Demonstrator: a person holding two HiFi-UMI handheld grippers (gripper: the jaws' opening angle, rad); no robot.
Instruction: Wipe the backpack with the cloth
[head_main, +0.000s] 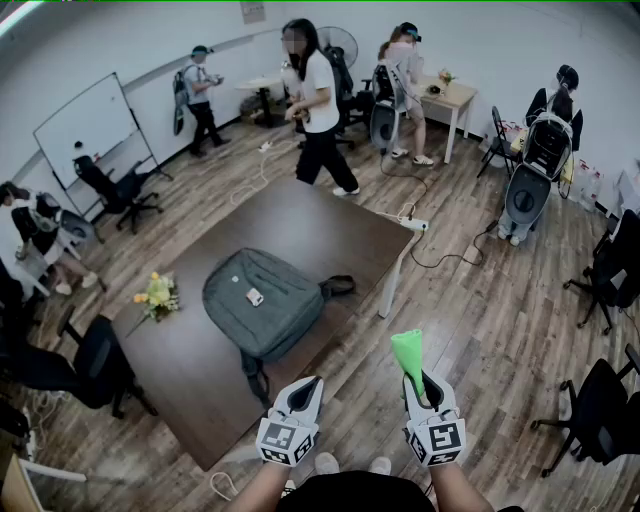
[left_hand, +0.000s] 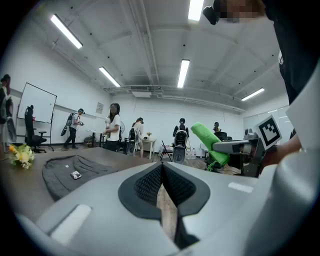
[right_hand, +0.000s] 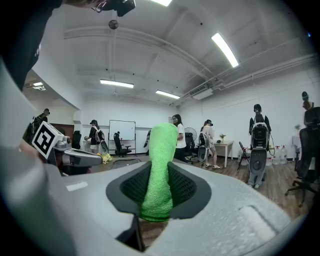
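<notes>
At the upper left of the head view a whiteboard stands against the wall; any writing on it is too small to read. Lower down, at the left edge of the dark brown table, lies a small bunch of yellow flowers.

Near the middle of the frame the grey backpack lies flat on the table, its straps trailing off toward the near edge. A small white tag sits on its front panel, and the print on the tag cannot be made out.

At bottom centre the left gripper hangs over the near edge of the table, short of the backpack and apart from it. In the left gripper view its jaws are pressed together with nothing between them. Its marker cube carries a black-and-white square pattern, not letters.

Just to the right, the right gripper is out over the wooden floor, beside the table. Its jaws are clamped on the bright green cloth, which stands up out of them in a rolled column; the right gripper view shows the cloth pinched between the black pads. The cloth is well apart from the backpack.

Farther right, at the table's far corner, a white power strip rests with its cable running off across the floor.
</notes>
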